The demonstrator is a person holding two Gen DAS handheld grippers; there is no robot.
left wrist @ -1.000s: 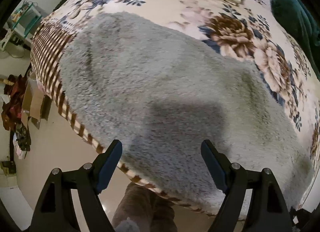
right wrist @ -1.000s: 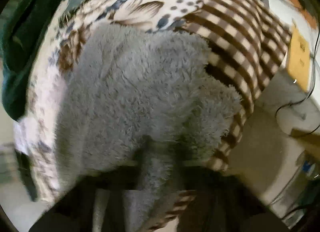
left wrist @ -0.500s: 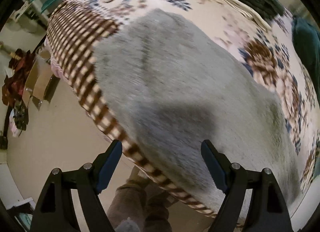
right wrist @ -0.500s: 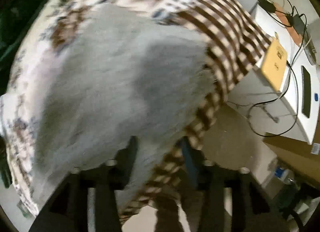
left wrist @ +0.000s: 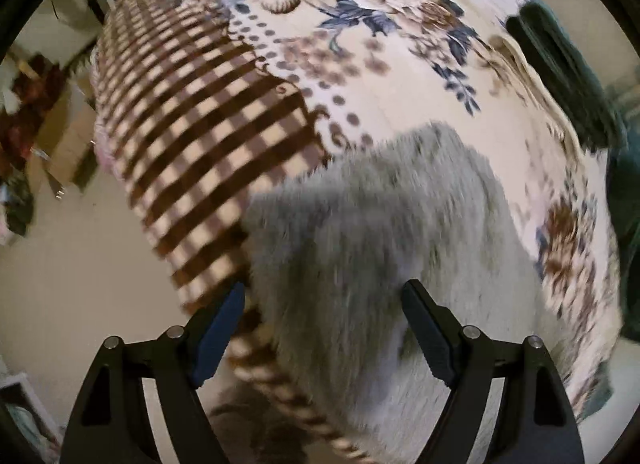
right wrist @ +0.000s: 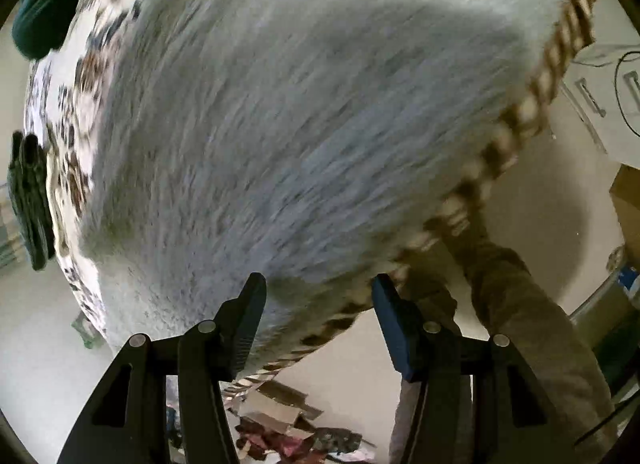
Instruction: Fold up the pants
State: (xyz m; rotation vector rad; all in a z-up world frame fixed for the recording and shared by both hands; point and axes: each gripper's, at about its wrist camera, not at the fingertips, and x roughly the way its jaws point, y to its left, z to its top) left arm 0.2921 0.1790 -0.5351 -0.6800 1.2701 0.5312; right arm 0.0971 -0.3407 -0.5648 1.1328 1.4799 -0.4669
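Observation:
The grey fleece pants (left wrist: 384, 248) lie spread on a floral blanket over the bed, reaching its checked near edge. They fill most of the right wrist view (right wrist: 304, 103), blurred by motion. My left gripper (left wrist: 324, 324) is open and empty, just above the pants' left end near the bed edge. My right gripper (right wrist: 318, 312) is open and empty, over the pants' edge at the bed's rim.
The floral blanket (left wrist: 400, 63) has a brown checked border (left wrist: 192, 135). Dark green folded cloth (left wrist: 568, 75) lies at the far right of the bed. The person's legs (right wrist: 512, 304) stand by the bed. Boxes and clutter (right wrist: 280, 420) sit on the floor.
My right gripper has let go of the pants fabric and opened, pulling back. My left gripper has swung toward the pants' left end. Both views are motion-blurred.

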